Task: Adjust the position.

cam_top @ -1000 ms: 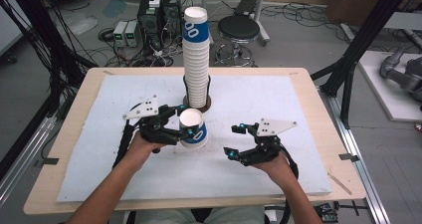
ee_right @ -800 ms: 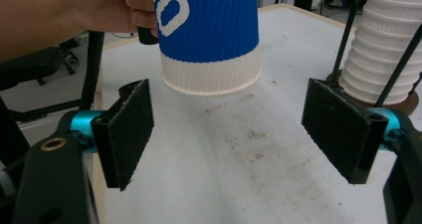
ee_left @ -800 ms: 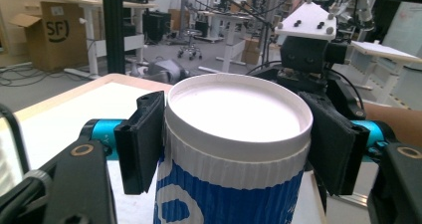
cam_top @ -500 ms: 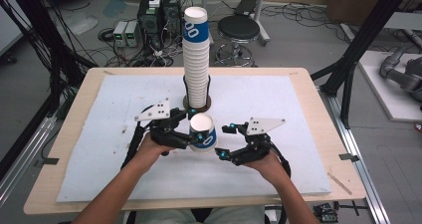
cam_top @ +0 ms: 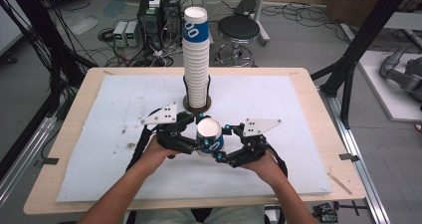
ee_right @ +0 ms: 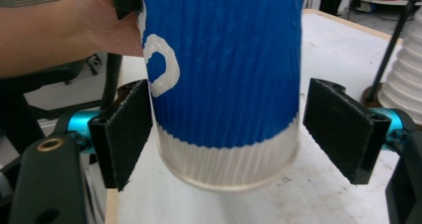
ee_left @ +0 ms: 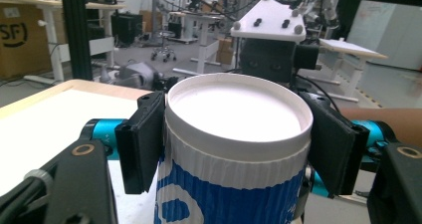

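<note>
A blue-and-white ribbed paper cup (cam_top: 209,135) hangs upright just above the white mat, in front of the tall cup stack (cam_top: 196,59). My left gripper (cam_top: 201,131) is shut on it; in the left gripper view both pads (ee_left: 141,140) press just under the cup's (ee_left: 234,134) rim. My right gripper (cam_top: 222,143) comes in from the right. Its jaws have just been opening and stand on either side of the cup's (ee_right: 224,84) lower body. The right pad (ee_right: 342,129) is clearly off the wall; the left one lies close beside it.
The cup stack rises from a dark round base (cam_top: 197,104) at the middle of the white mat (cam_top: 298,114), and shows at the right edge of the right gripper view (ee_right: 405,79). The wooden table edge (cam_top: 318,109) frames the mat. A stool and cables lie beyond.
My left gripper has carried the cup to the right, toward the table's middle. The right gripper has moved in to the left, and its jaws now stand around the cup.
</note>
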`<state>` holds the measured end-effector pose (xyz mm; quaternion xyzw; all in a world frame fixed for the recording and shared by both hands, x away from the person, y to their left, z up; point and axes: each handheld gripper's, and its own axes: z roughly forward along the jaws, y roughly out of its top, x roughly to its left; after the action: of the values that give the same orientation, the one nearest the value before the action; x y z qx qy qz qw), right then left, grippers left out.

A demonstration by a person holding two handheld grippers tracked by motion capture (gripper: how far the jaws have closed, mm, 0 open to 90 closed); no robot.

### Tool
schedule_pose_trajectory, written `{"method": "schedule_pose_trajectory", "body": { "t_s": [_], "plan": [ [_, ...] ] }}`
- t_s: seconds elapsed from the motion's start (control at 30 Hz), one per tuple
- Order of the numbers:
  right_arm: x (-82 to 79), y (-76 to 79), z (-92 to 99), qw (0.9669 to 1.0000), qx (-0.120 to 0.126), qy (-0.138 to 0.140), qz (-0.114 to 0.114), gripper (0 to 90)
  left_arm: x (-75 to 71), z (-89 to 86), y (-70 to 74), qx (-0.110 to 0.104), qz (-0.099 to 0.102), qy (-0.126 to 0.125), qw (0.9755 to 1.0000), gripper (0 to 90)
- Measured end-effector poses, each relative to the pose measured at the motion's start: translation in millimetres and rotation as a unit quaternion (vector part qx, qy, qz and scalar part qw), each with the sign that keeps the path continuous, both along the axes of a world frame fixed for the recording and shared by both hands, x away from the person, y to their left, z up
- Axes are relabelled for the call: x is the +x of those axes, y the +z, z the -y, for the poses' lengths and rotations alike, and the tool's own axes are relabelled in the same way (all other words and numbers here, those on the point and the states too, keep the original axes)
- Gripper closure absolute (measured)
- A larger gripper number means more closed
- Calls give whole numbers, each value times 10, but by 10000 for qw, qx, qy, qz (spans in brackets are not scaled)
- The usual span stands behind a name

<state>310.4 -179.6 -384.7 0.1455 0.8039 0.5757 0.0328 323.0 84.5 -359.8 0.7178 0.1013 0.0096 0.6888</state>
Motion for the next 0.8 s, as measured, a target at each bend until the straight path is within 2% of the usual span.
{"method": "schedule_pose_trajectory", "body": {
  "t_s": [0.13,0.3,0.47,0.57,0.6,0.63,0.7,0.8],
  "plan": [
    [-3,-14,-4,10000,35,65,8,199,-3,8,0,-50,-4,-26,10000,302],
    [-11,-3,14,9999,48,100,62,246,-2,-3,6,-102,-9,-22,9999,303],
    [-21,12,20,9998,-46,124,124,293,9,0,-2,-66,-114,-6,9999,302],
    [-13,21,23,9997,-165,100,146,308,10,-3,-3,56,-133,132,9998,261],
    [-12,23,26,9996,-197,102,148,310,12,-5,-1,140,-208,266,9993,198],
    [-11,28,33,9995,-249,110,148,313,20,-8,-5,149,-317,273,9990,132],
    [-10,38,45,9992,-351,115,164,316,39,-32,-14,256,-459,240,9983,126],
    [-6,49,60,9986,-488,160,157,318,40,-65,-14,394,-440,146,9981,125]
  ]
}}
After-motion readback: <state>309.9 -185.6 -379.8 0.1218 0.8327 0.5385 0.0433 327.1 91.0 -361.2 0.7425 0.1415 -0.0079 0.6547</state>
